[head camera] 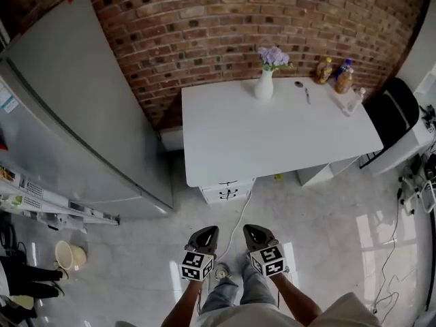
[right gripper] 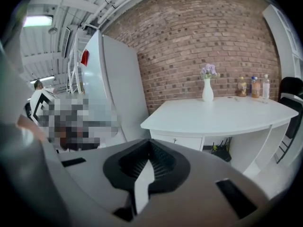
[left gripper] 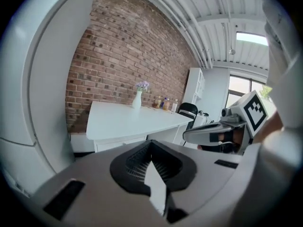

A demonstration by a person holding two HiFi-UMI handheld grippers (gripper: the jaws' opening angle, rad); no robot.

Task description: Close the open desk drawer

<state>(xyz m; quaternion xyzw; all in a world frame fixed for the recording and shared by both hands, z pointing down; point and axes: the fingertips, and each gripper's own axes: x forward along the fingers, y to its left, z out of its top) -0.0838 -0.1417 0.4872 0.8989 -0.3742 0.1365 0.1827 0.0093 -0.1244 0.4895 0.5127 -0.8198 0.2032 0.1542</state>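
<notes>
Black-white square markers (head camera: 197, 266), white desk (head camera: 272, 135)

We hold the left grey plastic tool (head camera: 207, 231) and the right grey plastic tool (head camera: 251, 229) side by side in front of us, near each other. Both have their jaws closed together, with nothing between. Our bare forearms (head camera: 182, 307) reach forward.

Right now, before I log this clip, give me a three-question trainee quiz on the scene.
1. True or false: the left gripper holds the vase.
2. Relative to the desk, the drawers sit: A on top, B under its edge, C behind it.
3. Fill in: the right gripper is ___ (open or shut).
Key: 1 false; 2 B; 3 shut.
</notes>
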